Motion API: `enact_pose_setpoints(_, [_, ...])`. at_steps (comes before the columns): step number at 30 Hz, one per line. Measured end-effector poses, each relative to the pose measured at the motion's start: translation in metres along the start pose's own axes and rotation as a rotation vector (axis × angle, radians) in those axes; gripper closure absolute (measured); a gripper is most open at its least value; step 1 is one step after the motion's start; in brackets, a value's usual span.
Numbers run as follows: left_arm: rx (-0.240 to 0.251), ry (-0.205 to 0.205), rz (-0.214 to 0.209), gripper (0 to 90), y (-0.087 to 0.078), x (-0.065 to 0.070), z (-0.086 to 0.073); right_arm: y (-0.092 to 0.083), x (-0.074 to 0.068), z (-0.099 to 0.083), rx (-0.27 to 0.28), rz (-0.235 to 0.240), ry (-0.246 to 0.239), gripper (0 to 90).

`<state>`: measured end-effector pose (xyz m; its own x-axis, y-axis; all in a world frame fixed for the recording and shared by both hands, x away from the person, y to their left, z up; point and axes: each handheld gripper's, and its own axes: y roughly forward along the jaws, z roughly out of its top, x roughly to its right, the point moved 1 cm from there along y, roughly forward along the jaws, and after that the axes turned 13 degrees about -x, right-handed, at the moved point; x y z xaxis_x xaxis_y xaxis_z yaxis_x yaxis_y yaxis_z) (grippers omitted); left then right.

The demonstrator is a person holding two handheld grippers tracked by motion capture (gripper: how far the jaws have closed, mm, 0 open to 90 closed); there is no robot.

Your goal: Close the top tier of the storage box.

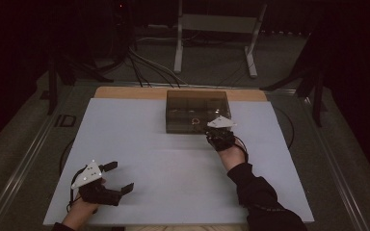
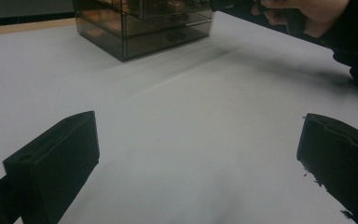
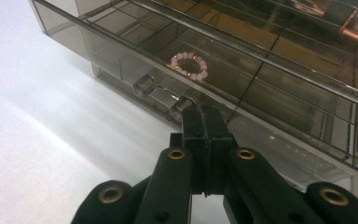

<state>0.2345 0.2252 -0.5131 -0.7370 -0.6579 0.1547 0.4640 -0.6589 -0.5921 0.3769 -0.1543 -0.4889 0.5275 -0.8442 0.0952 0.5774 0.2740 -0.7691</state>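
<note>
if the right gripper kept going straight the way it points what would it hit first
Most likely the smoky drawer box: the right gripper, jaws shut, already sits at its front by a small clear handle, though contact is unclear.

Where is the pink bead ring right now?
The bead ring lies inside the smoky clear drawer box at the far middle of the white mat, in a drawer just beyond the shut right claw in the right gripper view.
</note>
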Motion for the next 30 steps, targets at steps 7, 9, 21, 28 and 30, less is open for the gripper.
enact_pose_setpoints(7, [0.0,0.0,0.0,0.0,0.0001,0.0,0.0,0.0016,0.0013,0.0015,-0.001,0.0,0.003,90.0])
enact_pose_setpoints(9, [-0.001,0.0,0.0,0.0,0.0001,0.0001,0.0,0.0021,0.0016,0.0019,-0.002,0.0,0.006,90.0])
enact_pose_setpoints(21, [0.001,-0.002,-0.001,0.0,-0.0001,0.0,0.0,0.0067,0.0046,0.0039,-0.012,-0.007,0.012,90.0])
enact_pose_setpoints(28, [0.0,-0.002,0.0,0.0,-0.0002,-0.0002,0.0,0.0084,0.0057,0.005,-0.015,-0.009,0.013,90.0])
enact_pose_setpoints(30, [0.0,-0.002,0.0,0.0,-0.0001,-0.0002,-0.0001,0.0087,0.006,0.0053,-0.015,-0.011,0.013,90.0])
